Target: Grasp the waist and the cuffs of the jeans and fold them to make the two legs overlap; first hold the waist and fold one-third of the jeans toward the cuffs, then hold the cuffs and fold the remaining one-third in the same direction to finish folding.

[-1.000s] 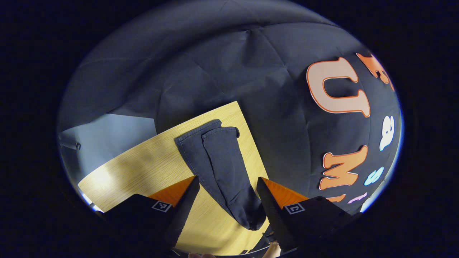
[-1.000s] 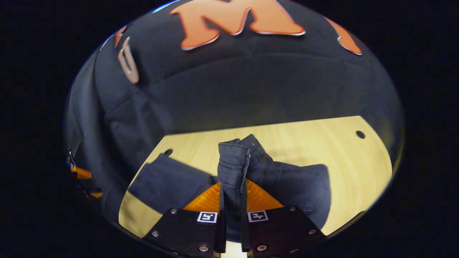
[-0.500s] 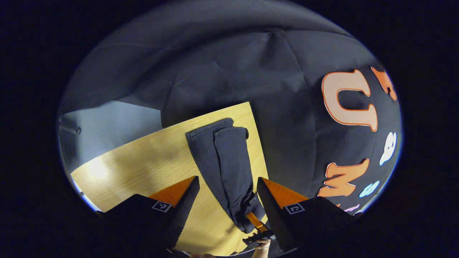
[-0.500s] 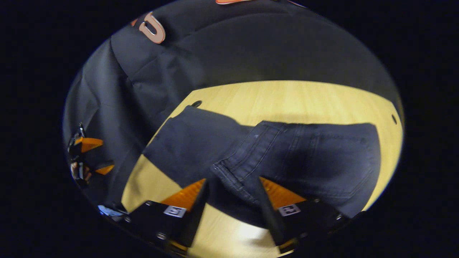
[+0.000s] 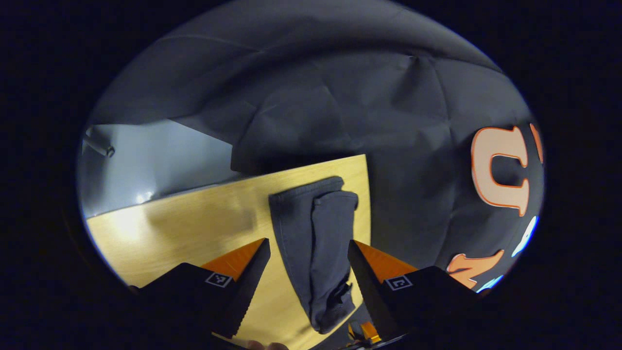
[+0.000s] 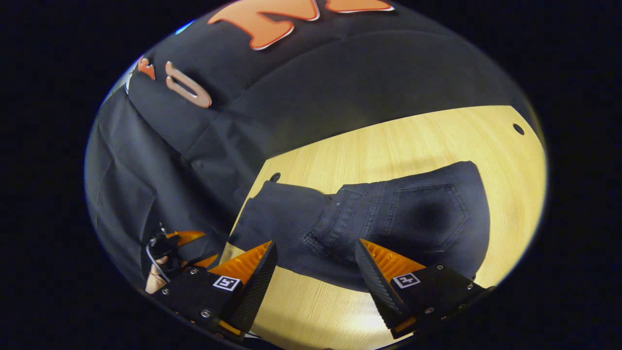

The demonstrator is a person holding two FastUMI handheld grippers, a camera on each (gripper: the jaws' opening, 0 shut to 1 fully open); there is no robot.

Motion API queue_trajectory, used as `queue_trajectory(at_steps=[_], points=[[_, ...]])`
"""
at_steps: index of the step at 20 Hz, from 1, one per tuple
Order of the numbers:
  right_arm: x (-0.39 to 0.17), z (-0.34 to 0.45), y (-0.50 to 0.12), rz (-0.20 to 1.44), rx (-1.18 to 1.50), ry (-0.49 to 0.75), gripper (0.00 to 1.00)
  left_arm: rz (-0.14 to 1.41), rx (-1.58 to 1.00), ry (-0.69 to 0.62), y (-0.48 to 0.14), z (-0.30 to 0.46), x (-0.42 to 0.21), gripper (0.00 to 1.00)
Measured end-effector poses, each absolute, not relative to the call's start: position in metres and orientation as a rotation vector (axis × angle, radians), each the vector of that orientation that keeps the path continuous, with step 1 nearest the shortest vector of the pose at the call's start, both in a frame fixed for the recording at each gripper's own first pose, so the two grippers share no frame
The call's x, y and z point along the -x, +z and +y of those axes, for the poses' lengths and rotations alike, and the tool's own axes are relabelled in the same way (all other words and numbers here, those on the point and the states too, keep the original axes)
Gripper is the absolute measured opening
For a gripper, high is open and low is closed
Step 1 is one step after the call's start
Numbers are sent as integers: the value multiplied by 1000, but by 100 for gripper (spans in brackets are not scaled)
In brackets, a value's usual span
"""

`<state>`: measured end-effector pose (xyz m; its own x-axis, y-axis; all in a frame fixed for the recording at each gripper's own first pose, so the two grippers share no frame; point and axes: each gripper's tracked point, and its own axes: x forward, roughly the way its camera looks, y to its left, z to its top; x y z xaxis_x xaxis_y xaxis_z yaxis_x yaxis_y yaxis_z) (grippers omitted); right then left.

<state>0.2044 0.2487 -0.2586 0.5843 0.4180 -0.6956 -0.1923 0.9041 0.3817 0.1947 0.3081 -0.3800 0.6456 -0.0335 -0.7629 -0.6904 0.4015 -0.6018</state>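
Observation:
Dark jeans [image 5: 311,228] lie on the wooden table [image 5: 194,223], the two legs overlapping, with the cuffs [image 5: 316,189] at the far end. In the right gripper view the waist part [image 6: 423,214] lies folded flat over the legs, back pocket up, waistband [image 6: 330,228] toward me. My left gripper [image 5: 308,245] hangs open above the jeans and holds nothing. My right gripper [image 6: 316,245] is open too, its fingers astride the waistband's near corner without touching it. The left gripper and the hand holding it [image 6: 167,248] appear at the lower left of the right gripper view.
The jeans lie close along the table's edge [image 5: 367,204] beside the black cloth wall. Two small holes [image 6: 275,176] [image 6: 518,129] pierce the tabletop. A pale grey floor [image 5: 146,155] lies beyond the table's left side. Bare wood spreads left of the jeans.
My right gripper let go of the waist, opened and drew back; the waist part now lies flat over the legs. The left gripper stayed open and shifted slightly.

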Motion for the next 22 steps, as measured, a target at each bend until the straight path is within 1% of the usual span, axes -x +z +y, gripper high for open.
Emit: queue_trajectory(at_steps=[3,7,9,11,13,15,18,19,20,21,22], points=[[-203,237,-255,879,-304,323,98,807,1016,528,-402,332,-208,98],[-202,224,-251,886,-360,289,98,852,919,520,-418,342,-224,98],[-203,223,-252,894,-394,277,98,880,918,509,-422,334,-231,98],[-202,222,-258,905,-402,263,98,872,958,484,-423,325,-238,98],[-200,224,-264,924,-401,253,98,892,938,447,-430,320,-246,96],[-197,224,-266,937,-417,248,98,880,938,409,-431,314,-260,95],[-196,220,-269,937,-457,226,98,815,959,333,-430,293,-292,98],[-195,217,-268,939,-468,219,98,834,974,301,-437,279,-301,98],[-194,214,-267,940,-475,209,98,825,1006,292,-433,272,-309,94],[-194,212,-267,942,-481,200,98,803,1039,280,-441,258,-328,98],[-193,208,-266,940,-488,192,98,777,1077,265,-445,249,-347,98]])
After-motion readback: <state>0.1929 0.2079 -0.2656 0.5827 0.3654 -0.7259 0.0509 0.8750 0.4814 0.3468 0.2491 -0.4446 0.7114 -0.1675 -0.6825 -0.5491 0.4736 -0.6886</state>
